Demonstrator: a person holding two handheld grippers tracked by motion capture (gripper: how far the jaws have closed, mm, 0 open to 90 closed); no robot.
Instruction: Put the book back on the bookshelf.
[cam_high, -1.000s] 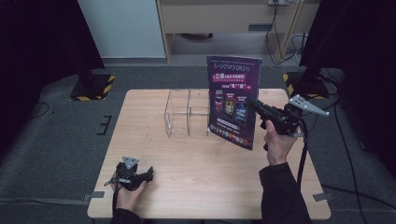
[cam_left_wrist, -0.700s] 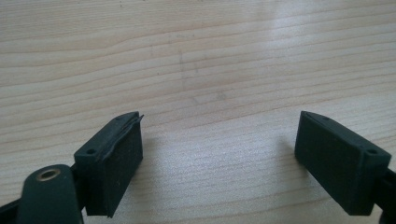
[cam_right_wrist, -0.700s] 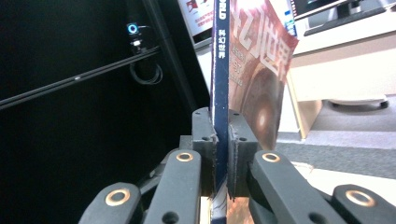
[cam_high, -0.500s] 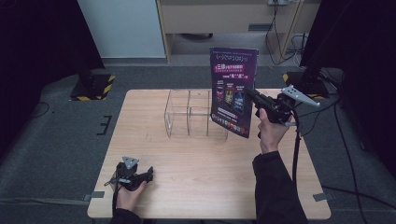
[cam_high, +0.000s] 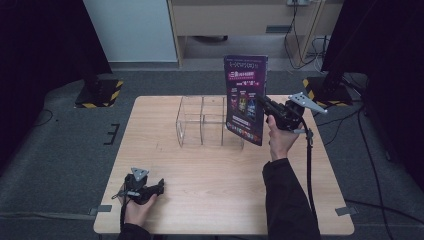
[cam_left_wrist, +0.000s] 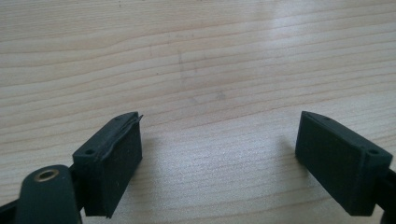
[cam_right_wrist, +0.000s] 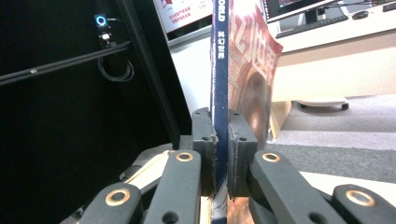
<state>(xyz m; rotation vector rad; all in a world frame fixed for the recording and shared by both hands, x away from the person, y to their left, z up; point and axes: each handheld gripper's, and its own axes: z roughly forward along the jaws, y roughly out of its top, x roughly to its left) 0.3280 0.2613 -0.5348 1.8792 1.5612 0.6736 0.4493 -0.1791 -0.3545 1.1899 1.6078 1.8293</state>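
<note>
A purple magazine hangs upright above the table's right half, just right of a clear acrylic rack. My right gripper is shut on its right edge, near the spine. In the right gripper view the dark blue spine is clamped between both pads. My left gripper rests near the table's front left corner in a hand. Its jaws stand wide open over bare wood, with nothing between the pads.
The wooden table carries the clear rack with its upright dividers at the centre back. A cable trails from the right gripper along the forearm. Black stands with yellow-striped feet flank the table on grey carpet.
The right hand has carried the magazine leftward and toward the table's back, closer to the clear rack, turning it more upright. The left gripper has stayed in place.
</note>
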